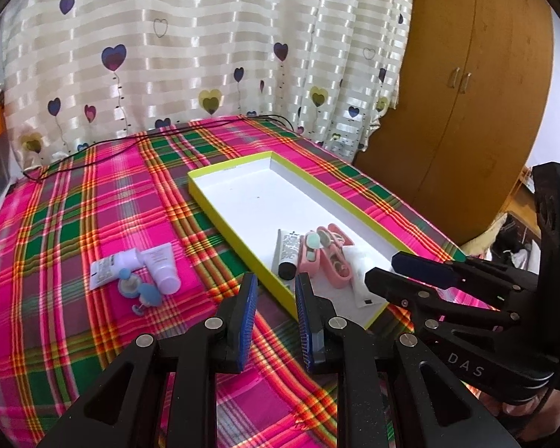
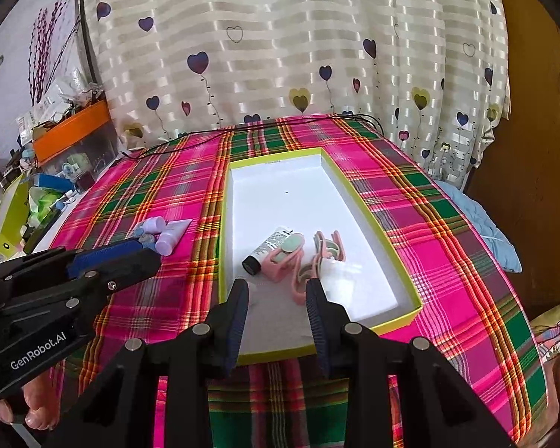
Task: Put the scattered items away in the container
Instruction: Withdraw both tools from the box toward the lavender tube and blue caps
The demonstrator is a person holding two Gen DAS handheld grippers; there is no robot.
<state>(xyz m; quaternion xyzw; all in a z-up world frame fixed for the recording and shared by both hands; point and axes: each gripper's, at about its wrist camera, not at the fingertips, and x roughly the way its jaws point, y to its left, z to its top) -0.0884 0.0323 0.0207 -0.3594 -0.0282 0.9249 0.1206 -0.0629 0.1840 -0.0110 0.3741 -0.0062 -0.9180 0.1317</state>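
container (image 1: 220, 212) (yellow-rimmed white tray) sits on the plaid worktop (image 1: 74, 224). inside, near end: grey tube (image 1: 288, 253), pink cases (image 1: 328, 257), white sachet (image 1: 362, 280). still outside, left of it: two lilac tubes (image 1: 138, 265) and a blue trinket (image 1: 142, 291). my left tongs (image 1: 274, 321) and right tongs (image 2: 276, 321) both hang released, nothing between the pads.
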